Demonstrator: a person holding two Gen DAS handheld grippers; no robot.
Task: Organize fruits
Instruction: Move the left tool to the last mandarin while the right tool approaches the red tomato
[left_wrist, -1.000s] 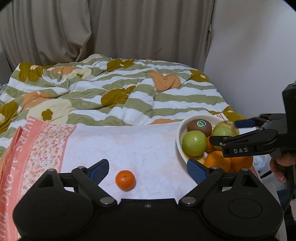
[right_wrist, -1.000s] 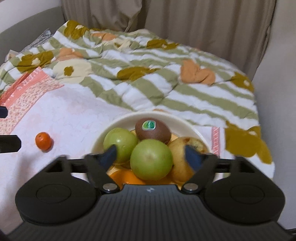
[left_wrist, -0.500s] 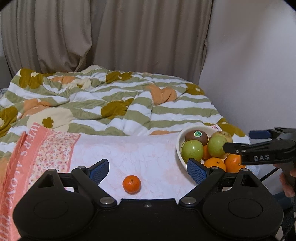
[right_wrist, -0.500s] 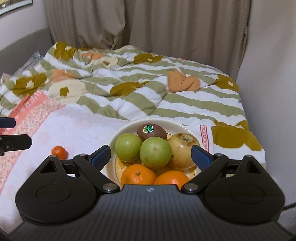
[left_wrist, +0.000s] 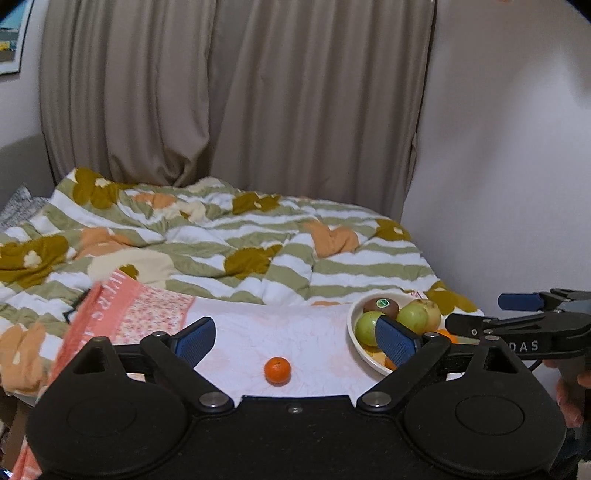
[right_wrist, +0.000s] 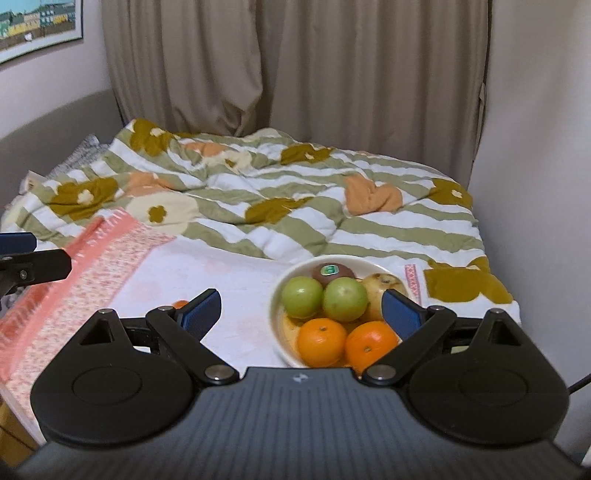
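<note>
A white bowl (right_wrist: 275, 291) sits on the bed's pink-white cloth, holding two green apples (right_wrist: 345, 299), a kiwi (right_wrist: 332, 272), a yellow pear (right_wrist: 380, 288) and two oranges (right_wrist: 321, 341). The bowl also shows in the left wrist view (left_wrist: 352, 334). A small tangerine (left_wrist: 277, 370) lies alone on the cloth, left of the bowl; in the right wrist view it is mostly hidden behind the left fingertip (right_wrist: 180, 304). My left gripper (left_wrist: 295, 338) is open and empty, held back from the tangerine. My right gripper (right_wrist: 301, 310) is open and empty, in front of the bowl.
A striped flowered quilt (left_wrist: 258, 240) covers the bed behind the cloth. A pink patterned towel (left_wrist: 122, 306) lies at the left. Beige curtains (left_wrist: 240, 92) hang behind; a white wall (left_wrist: 498, 166) stands close on the right of the bowl.
Both grippers have drawn back and up from the bed, so more of the room shows. The right gripper has left the fruit in the bowl. The tangerine has not moved.
</note>
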